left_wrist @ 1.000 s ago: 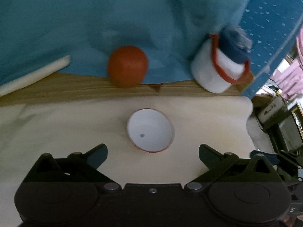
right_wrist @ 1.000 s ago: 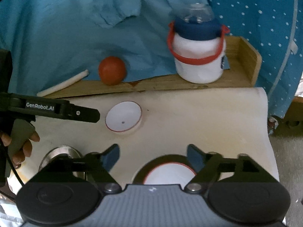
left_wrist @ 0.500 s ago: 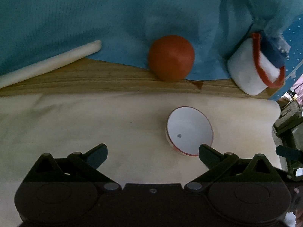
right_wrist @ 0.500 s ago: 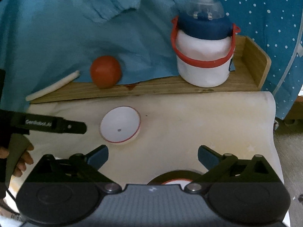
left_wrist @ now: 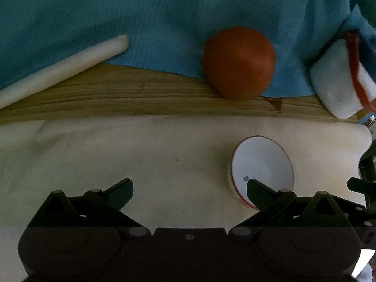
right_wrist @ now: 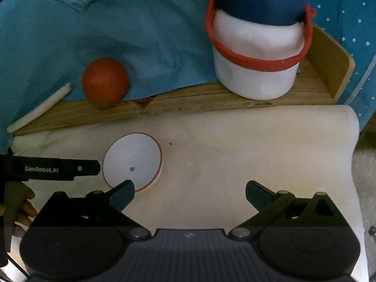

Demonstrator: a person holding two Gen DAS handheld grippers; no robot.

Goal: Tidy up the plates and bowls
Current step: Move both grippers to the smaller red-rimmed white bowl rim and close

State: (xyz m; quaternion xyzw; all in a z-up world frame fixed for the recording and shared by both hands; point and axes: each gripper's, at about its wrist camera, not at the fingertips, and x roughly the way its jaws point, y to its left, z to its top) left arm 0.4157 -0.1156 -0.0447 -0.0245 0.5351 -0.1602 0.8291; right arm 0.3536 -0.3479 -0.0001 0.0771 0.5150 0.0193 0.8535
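Left wrist view first: the left gripper (left_wrist: 189, 193) stands wide, nothing between its fingers, pointing down at the cream cloth (left_wrist: 117, 155). Its right fingertip overlaps the near rim of the small white bowl (left_wrist: 262, 166), which sits on the cloth off to the right of the gap; whether the tip touches the rim cannot be told. The bowl has a thin red edge and a dark speck inside. Beyond the cloth runs a wooden ledge (left_wrist: 141, 96), with an orange ball (left_wrist: 238, 62) on it against the blue fabric (left_wrist: 164, 11), a white rolled stick (left_wrist: 63, 67) to the left and a white jug (left_wrist: 338, 80) with a red handle at the far right.

From the right wrist view, the right gripper (right_wrist: 189, 193) has just been opening and stands fully spread, with only bare cloth between the fingers. Its left fingertip overlaps the same bowl's near edge. The left gripper's finger, marked with white lettering, reaches in from the left edge and ends just beside the bowl. A person's hand (right_wrist: 24, 205) shows below it.
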